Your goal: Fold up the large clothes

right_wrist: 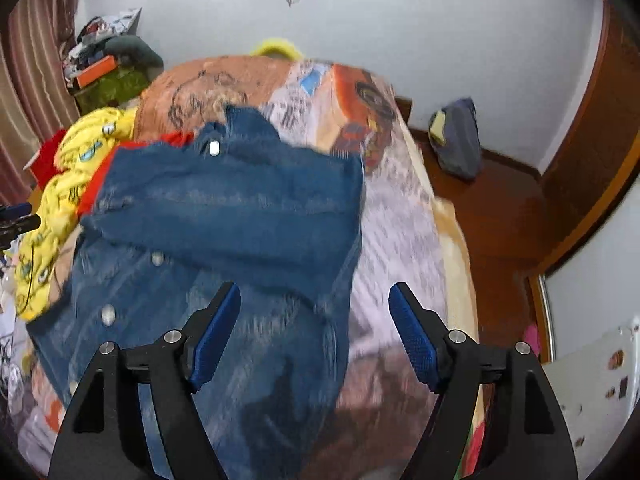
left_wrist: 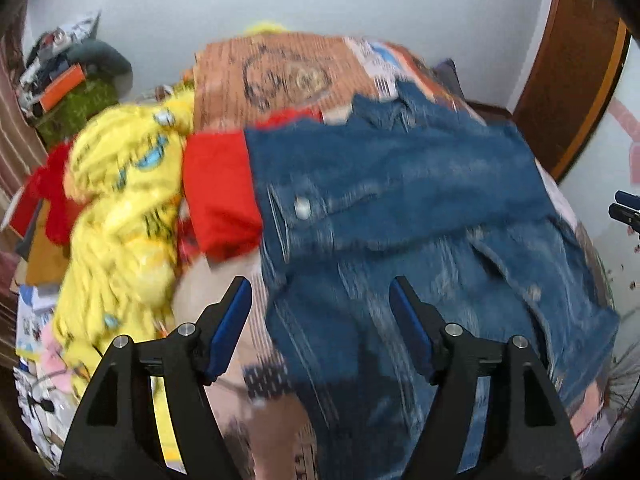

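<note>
A blue denim jacket [left_wrist: 400, 208] lies spread on the bed, partly folded, with metal buttons showing. It also shows in the right wrist view [right_wrist: 232, 216]. My left gripper [left_wrist: 320, 300] is open and empty, held above the jacket's left lower edge. My right gripper [right_wrist: 316, 304] is open and empty, above the jacket's right edge. The tip of the right gripper shows at the left wrist view's right edge [left_wrist: 626, 210]. The tip of the left gripper shows at the right wrist view's left edge [right_wrist: 16, 218]. Both views are motion-blurred.
A yellow printed garment [left_wrist: 120, 216] and a red garment [left_wrist: 220, 192] lie left of the jacket on the patterned bedspread [right_wrist: 400, 220]. A cluttered shelf [left_wrist: 64, 80] stands at the back left. A blue bag [right_wrist: 456, 140] sits on the wooden floor at right.
</note>
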The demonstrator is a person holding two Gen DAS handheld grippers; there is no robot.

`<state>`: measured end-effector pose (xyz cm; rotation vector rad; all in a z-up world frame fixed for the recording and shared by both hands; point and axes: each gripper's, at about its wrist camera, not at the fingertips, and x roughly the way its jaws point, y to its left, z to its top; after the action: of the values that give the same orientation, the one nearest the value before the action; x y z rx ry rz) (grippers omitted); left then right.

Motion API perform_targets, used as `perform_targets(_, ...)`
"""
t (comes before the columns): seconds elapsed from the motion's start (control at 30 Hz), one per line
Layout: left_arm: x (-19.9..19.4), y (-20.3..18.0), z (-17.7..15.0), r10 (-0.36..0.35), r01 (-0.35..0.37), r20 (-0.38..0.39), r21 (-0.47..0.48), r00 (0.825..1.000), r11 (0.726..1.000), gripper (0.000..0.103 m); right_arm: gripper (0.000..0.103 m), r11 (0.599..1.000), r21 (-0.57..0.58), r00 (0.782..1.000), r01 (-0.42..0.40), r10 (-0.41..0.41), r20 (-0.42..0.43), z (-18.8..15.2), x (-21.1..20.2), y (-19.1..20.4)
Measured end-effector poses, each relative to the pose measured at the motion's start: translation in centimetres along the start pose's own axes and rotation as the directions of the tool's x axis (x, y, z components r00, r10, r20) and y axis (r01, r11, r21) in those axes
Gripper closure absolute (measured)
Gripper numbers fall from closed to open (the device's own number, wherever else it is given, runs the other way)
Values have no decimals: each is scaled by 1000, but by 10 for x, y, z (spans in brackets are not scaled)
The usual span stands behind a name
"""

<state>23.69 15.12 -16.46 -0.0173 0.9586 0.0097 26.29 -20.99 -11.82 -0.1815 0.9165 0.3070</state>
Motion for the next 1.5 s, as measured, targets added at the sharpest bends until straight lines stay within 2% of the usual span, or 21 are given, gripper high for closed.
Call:
perform_targets(0.13, 17, 6, -31, -56, 53, -85, -37, 995, 998, 33, 29, 999, 31, 998, 29, -28, -56, -27, 9, -3)
perform_targets(0.23, 33, 10, -53, -85, 74, -159, -73, 984, 995, 33, 29, 998, 57, 995, 18, -12, -96, -49, 18, -5)
perform_targets(0.33, 50, 18, -75, -111, 83, -236, -127, 965, 988, 33, 29, 997, 76, 989, -10, 21, -147, -68, 29, -4)
perform_targets(0.43, 63, 26, -91, -191, 135, -286, -204, 939, 970, 33, 29, 993, 115, 980, -35, 57, -192, -82, 42, -6)
perform_targets(0.53, 70, 33, -98, -262, 179, -278, -290, 924, 940, 33, 29, 980, 189, 977, -67, 103, -188, -88, 52, -10)
perform_targets(0.6, 75, 38, -101, -326, 220, -268, -361, 907, 906, 34, 29, 971, 225, 977, -85, 126, -173, -85, 54, -14)
perform_targets(0.63, 77, 39, -103, -348, 235, -264, -379, 900, 895, 37, 33, 965, 241, 976, -100, 142, -167, -84, 55, -15)
perform_targets(0.67, 80, 41, -106, -385, 260, -257, -413, 886, 873, 40, 36, 963, 246, 975, -112, 154, -162, -83, 56, -15)
perform_targets(0.73, 81, 43, -110, -406, 272, -250, -435, 879, 858, 41, 55, 959, 240, 969, -150, 191, -156, -80, 57, -12)
perform_targets(0.77, 80, 43, -111, -417, 282, -247, -441, 875, 852, 44, 60, 957, 237, 965, -166, 207, -158, -79, 59, -8)
perform_targets(0.8, 78, 41, -112, -419, 287, -245, -437, 874, 853, 46, 69, 956, 233, 962, -180, 220, -161, -77, 59, -6)
perform_targets(0.83, 74, 38, -112, -419, 294, -241, -423, 875, 857, 54, 80, 955, 226, 959, -191, 231, -163, -75, 59, -4)
perform_targets(0.87, 70, 35, -111, -415, 300, -236, -404, 879, 864, 70, 85, 957, 219, 959, -192, 230, -165, -75, 59, -2)
perform_targets(0.93, 64, 32, -100, -368, 272, -231, -362, 901, 892, 83, 91, 960, 201, 959, -196, 230, -165, -71, 59, 2)
perform_targets(1.0, 45, 24, -84, -294, 236, -174, -293, 940, 927, 87, 92, 960, 202, 965, -195, 225, -134, -69, 57, 2)
perform_targets(1.07, 24, 17, -63, -251, 221, -100, -241, 963, 945, 89, 93, 962, 202, 975, -185, 205, -86, -63, 49, 2)
perform_targets(1.17, -7, 7, -34, -206, 206, 18, -170, 978, 964, 89, 93, 965, 189, 982, -182, 189, -19, -48, 34, 2)
perform_targets(1.27, -39, -3, 2, -173, 188, 139, -107, 975, 976, 89, 93, 971, 149, 983, -186, 182, 38, -28, 20, 2)
perform_targets(1.37, -52, 1, 30, -137, 162, 225, -95, 965, 982, 89, 93, 983, 122, 986, -138, 126, 105, -11, 7, 1)
perform_targets(1.43, -47, 7, 47, -110, 142, 255, -113, 961, 983, 89, 93, 980, 145, 984, -134, 115, 134, 0, 6, -7)
perform_targets(1.5, -38, 19, 49, -95, 136, 258, -149, 961, 979, 89, 93, 975, 174, 984, -136, 113, 138, 6, 16, -15)
